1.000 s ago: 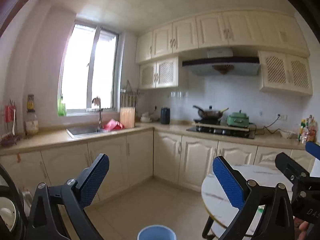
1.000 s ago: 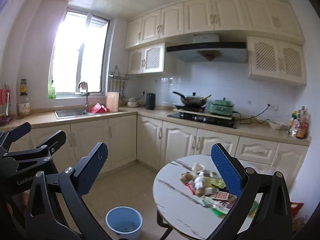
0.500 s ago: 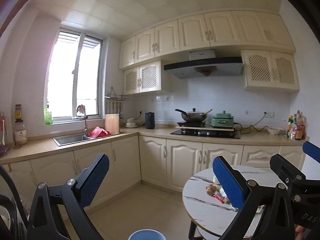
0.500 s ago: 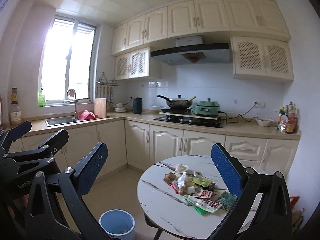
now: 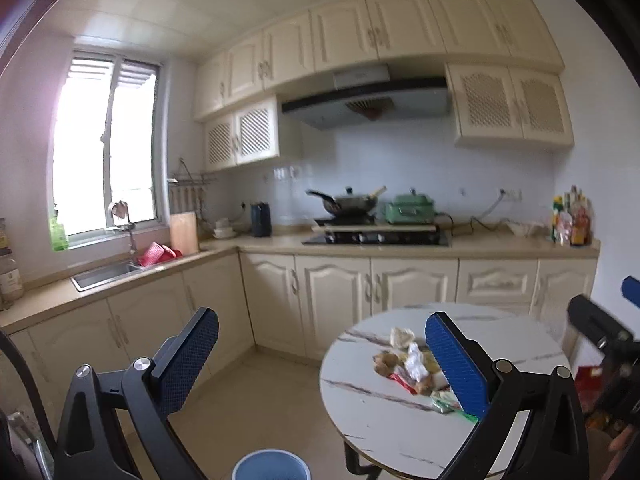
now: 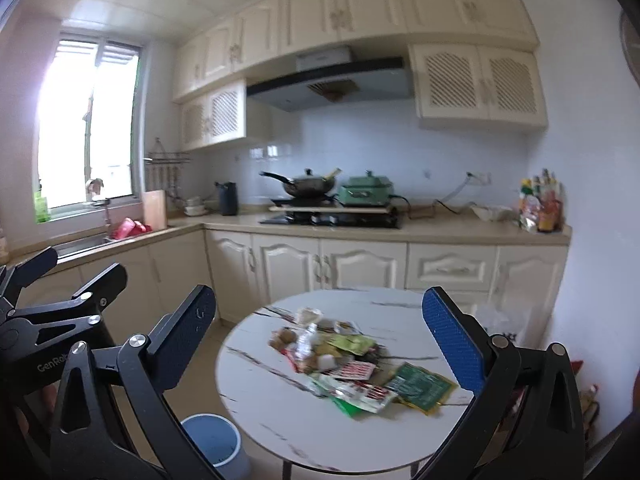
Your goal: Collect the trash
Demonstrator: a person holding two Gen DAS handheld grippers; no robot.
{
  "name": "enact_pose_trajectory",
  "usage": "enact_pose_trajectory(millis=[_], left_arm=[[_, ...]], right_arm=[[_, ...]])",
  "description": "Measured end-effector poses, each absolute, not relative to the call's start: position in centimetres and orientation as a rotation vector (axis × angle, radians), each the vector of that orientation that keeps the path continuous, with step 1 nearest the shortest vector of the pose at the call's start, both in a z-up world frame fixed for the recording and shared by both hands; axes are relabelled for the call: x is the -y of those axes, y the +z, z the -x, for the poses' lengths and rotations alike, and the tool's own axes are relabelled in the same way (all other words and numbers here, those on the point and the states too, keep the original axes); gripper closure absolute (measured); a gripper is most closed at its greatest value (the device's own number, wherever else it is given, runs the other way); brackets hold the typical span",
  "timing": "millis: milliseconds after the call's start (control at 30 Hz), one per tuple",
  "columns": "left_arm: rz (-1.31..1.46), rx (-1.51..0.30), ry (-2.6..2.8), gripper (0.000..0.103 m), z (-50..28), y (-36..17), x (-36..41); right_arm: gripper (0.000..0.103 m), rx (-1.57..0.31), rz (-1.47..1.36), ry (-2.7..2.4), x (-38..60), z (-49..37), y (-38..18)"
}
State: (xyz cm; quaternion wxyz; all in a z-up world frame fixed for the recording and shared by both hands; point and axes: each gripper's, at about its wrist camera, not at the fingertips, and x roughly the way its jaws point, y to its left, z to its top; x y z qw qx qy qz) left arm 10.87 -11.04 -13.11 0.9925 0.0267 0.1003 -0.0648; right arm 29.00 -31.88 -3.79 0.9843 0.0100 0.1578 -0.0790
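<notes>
A pile of trash point(image 6: 344, 356) lies on a round white marble table point(image 6: 260, 400): crumpled wrappers, food scraps and green and red snack packets. The same trash point(image 5: 412, 364) shows in the left wrist view on that table point(image 5: 372, 420). A blue bin point(image 6: 216, 444) stands on the floor left of the table, and its rim point(image 5: 272, 466) shows at the bottom of the left wrist view. My left gripper point(image 5: 322, 364) is open and empty, held well short of the table. My right gripper point(image 6: 320, 344) is open and empty too, with the trash seen between its fingers from a distance.
Cream kitchen cabinets run along an L-shaped counter point(image 6: 440, 232) with a sink point(image 5: 108, 274), a stove with a wok point(image 6: 308, 188) and a green pot point(image 6: 366, 192). Bottles point(image 6: 540, 204) stand at the counter's right end. Tiled floor point(image 5: 260, 400) lies between the counter and the table.
Both views have swung right and moved closer, so the table and trash now sit larger and nearer the middle. Both grippers have stayed open.
</notes>
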Motion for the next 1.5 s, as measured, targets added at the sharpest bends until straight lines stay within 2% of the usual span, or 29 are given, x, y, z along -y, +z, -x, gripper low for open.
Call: enact_pose_trajectory(millis=[200,533,833,1100,1200,1500], left_arm=[[-0.076,-0.349,-0.168,0.001,-18.4,-13.6,12.9],[-0.109,-0.607,-0.258,0.001,-31.2,-14.0,18.0],[-0.144,-0.7,-0.272,0.001,-38.9,-13.9,19.7],[-0.16,-0.728,-0.336,0.001,-41.4,-14.0,22.3],[-0.163,-0.731,-0.36,0.001,-39.8,-14.9,22.6],[-0.173,-0.768,-0.37,0.001,-38.3,-15.8,23.4]], right_arm=[[0.0,-0.424,-0.065,-0.248,37.6,-31.5,-7.2],[0.0,-0.678,-0.125,-0.332,44.7,-35.5,-16.5],[0.0,-0.834,-0.13,-0.305,46.3,-37.9,-22.5],[0.0,-0.924,-0.024,-0.311,49.3,-39.4,-24.3],[0.0,-0.957,0.043,-0.289,49.7,-39.0,-25.0],[0.0,-0.903,0.039,-0.276,50.2,-41.0,-25.0]])
